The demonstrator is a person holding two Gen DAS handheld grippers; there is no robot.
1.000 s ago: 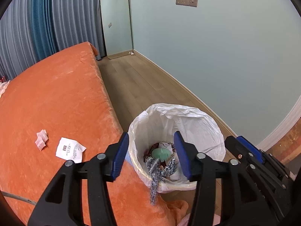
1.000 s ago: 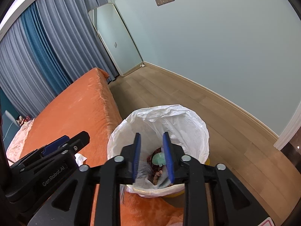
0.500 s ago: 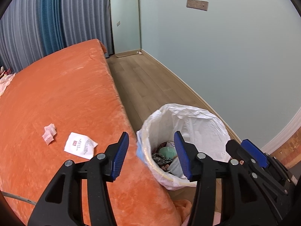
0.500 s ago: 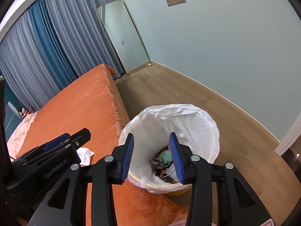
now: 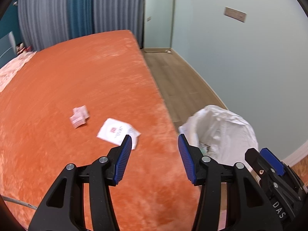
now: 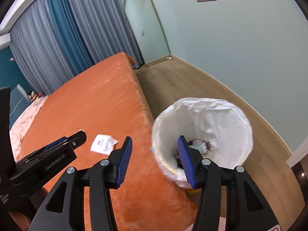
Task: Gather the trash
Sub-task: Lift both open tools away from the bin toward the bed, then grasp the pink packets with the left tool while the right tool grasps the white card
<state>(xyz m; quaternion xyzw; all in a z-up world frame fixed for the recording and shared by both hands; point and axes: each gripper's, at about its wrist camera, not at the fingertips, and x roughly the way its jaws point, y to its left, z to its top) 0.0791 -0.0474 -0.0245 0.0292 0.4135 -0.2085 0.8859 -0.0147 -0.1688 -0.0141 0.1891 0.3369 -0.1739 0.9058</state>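
We count two pieces of trash on the orange bed point(image 5: 86, 80): a white printed wrapper point(image 5: 115, 130) lying flat near the bed's edge, and a small crumpled pinkish scrap point(image 5: 79, 116) just beside it, farther from that edge. The two are close but apart.

There is one trash bin point(image 6: 202, 127), lined with a white plastic bag, standing on the wooden floor point(image 6: 184, 80) right against the side of the bed. Inside it we see a heap of mixed rubbish point(image 6: 200, 146) at the bottom, dark and pale bits together; what each bit is we cannot make out.

We hold two grippers. The left gripper point(image 5: 155, 157) hangs above the bed's edge with its blue-padded jaws spread wide and nothing between them; one pad overlaps the wrapper's corner in the left view. The right gripper point(image 6: 155, 159) is likewise spread apart and empty, poised over the gap between bed and bin, one pad in front of the bin's mouth.

Beyond the bed stand grey and blue curtains point(image 6: 57, 32) and one tall mirror point(image 6: 146, 27) leaning on the wall.
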